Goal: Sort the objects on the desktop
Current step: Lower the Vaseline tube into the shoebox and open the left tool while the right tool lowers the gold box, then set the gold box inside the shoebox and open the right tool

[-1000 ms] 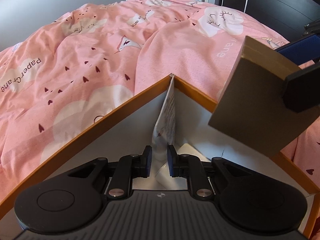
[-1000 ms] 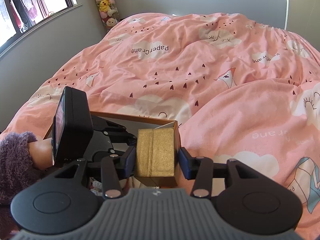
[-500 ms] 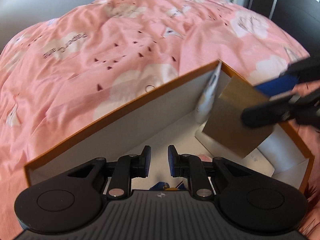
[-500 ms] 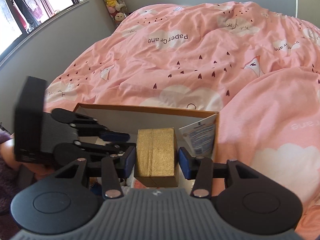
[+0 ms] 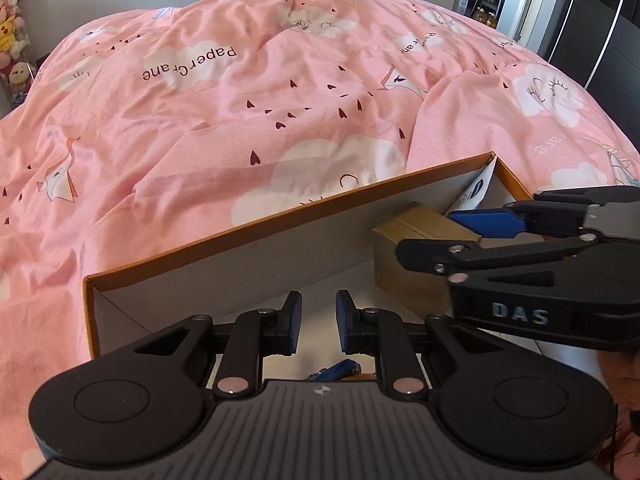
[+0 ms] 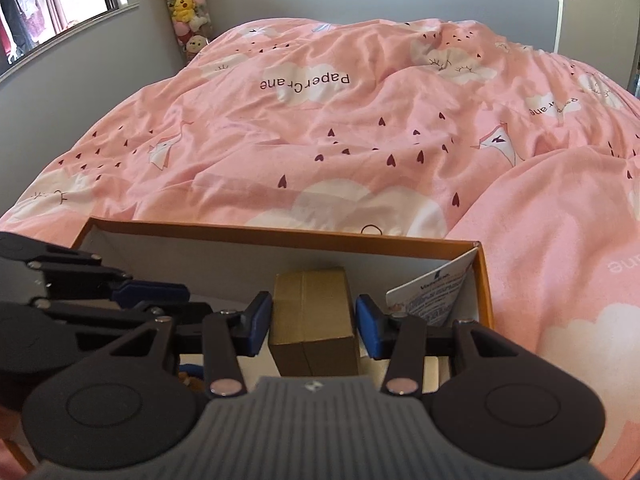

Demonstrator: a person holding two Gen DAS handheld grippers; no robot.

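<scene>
The right tongs (image 6: pixel 314 322) are gripping a gold-brown box (image 6: pixel 312 312) between their blue pads, holding it inside the orange-rimmed storage box (image 6: pixel 280 236) lying on the pink bed (image 6: pixel 360 140). Whether it is touching the floor of the storage box cannot be told. A white printed packet (image 6: pixel 436 298) is leaning in the corner just right of these tongs. The left tongs (image 5: pixel 318 322) are standing slightly apart, holding nothing, hovering over the storage box to the left of the right tongs. A small blue item (image 5: pixel 340 370) is lying below them.
</scene>
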